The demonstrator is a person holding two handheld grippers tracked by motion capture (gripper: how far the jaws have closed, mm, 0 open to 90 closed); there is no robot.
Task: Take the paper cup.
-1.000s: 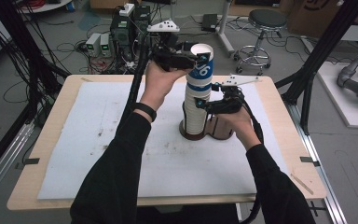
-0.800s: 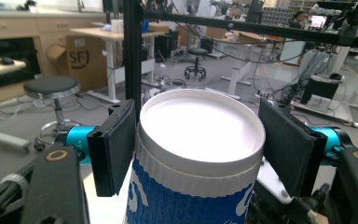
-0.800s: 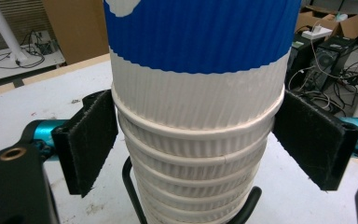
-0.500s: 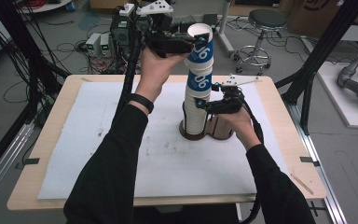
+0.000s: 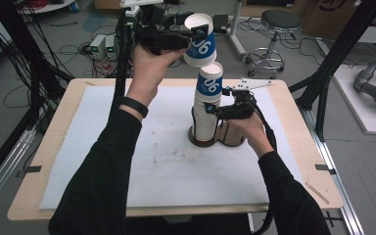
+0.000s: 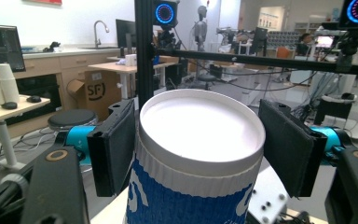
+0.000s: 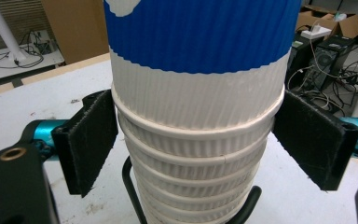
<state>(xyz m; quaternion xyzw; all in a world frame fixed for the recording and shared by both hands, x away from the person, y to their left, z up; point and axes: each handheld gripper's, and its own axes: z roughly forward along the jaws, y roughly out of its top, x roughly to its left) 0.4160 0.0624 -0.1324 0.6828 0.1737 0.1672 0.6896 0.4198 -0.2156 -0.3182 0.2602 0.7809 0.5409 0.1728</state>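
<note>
Person wearing long black sleeves (image 5: 103,166) and a black wristband (image 5: 132,106) on the left wrist. Each hand grips a black handheld gripper. The left gripper (image 5: 196,35) and right gripper (image 5: 214,110) each carry two flat black jaws faced with rough, dark pads (image 6: 114,147), backed by turquoise cylinders (image 6: 77,137). A thick black cable (image 5: 123,63) trails behind the left gripper. A grey three-cornered plate (image 5: 252,84) tops the right gripper.

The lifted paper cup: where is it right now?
In the high view, the top cup is held in the left gripper, just above the cup stack that the right gripper steadies.
</note>
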